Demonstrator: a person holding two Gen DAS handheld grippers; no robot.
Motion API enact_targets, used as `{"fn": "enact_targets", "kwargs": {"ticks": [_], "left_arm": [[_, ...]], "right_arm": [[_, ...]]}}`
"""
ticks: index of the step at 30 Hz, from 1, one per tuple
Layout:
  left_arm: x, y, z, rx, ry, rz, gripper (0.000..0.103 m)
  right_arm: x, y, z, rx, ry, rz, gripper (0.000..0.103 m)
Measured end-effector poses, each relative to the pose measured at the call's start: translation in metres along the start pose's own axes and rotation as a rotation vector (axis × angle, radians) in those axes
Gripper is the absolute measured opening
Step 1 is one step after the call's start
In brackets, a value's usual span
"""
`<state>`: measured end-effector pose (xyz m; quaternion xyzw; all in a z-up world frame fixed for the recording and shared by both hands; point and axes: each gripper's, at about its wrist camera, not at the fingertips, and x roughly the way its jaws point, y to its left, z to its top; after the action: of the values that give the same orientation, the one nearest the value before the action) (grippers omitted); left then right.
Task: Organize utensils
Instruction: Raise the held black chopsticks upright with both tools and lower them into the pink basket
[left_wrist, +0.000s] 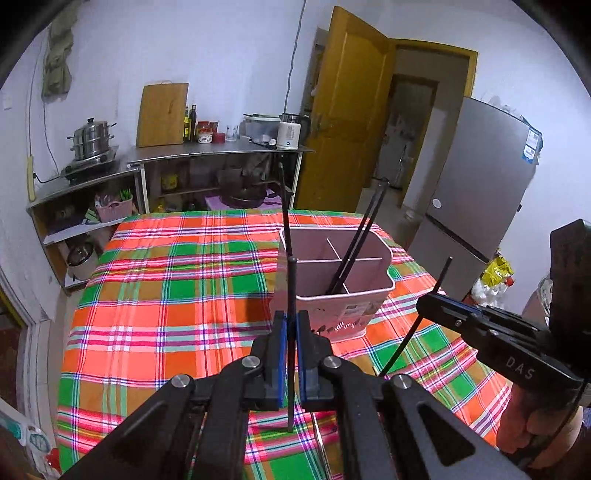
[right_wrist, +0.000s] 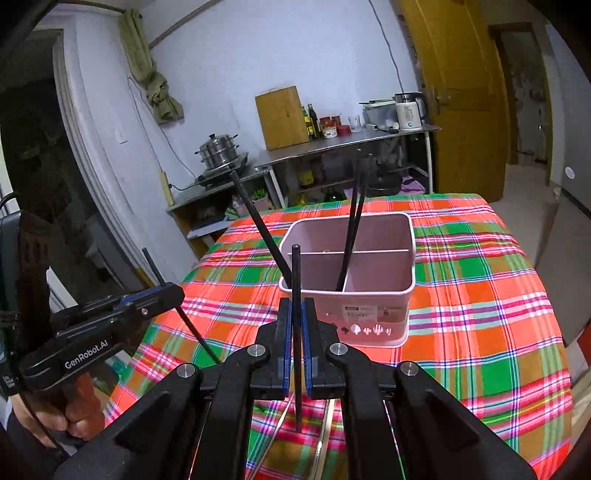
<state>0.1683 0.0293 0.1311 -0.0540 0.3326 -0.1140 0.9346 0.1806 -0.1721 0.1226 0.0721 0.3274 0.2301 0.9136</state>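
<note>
Left gripper (left_wrist: 291, 325) and right gripper (right_wrist: 296, 314) each clamp one thin black chopstick (left_wrist: 291, 295), pink divided plastic caddy (left_wrist: 373, 291) just ahead

A divided basket (right_wrist: 373, 310) stands on the cloth-covered counter (right_wrist: 480, 295), with two chopsticks (right_wrist: 351, 236) leaning in its near compartment. Behind the counter a shelf unit (right_wrist: 332, 147) lines the wall; a fridge (left_wrist: 476, 195) stands to the right

Left gripper (left_wrist: 291, 325): I'm holding it angled downward, jaws clamping a thin black stick (left_wrist: 291, 295).
Right gripper (right_wrist: 296, 314): I'm tilting it downward too, jaws pinching another black stick (right_wrist: 296, 280).
Hands: each is gripping its handle.
</note>
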Motion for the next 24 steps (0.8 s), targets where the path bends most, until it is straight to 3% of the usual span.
{"fn": "enact_targets", "kwargs": {"ticks": [14,24], "left_arm": [[-0.015,-0.009,0.004,0.008,0.016,-0.024,0.004],[-0.021,-0.007,0.048,-0.027,-0.023,-0.048,0.004]], "right_arm": [[-0.023,-0.002,0.0,-0.013,-0.026,-0.003,0.005],[-0.042,-0.011,0.032,-0.018,-0.111,-0.035,0.005]]}}
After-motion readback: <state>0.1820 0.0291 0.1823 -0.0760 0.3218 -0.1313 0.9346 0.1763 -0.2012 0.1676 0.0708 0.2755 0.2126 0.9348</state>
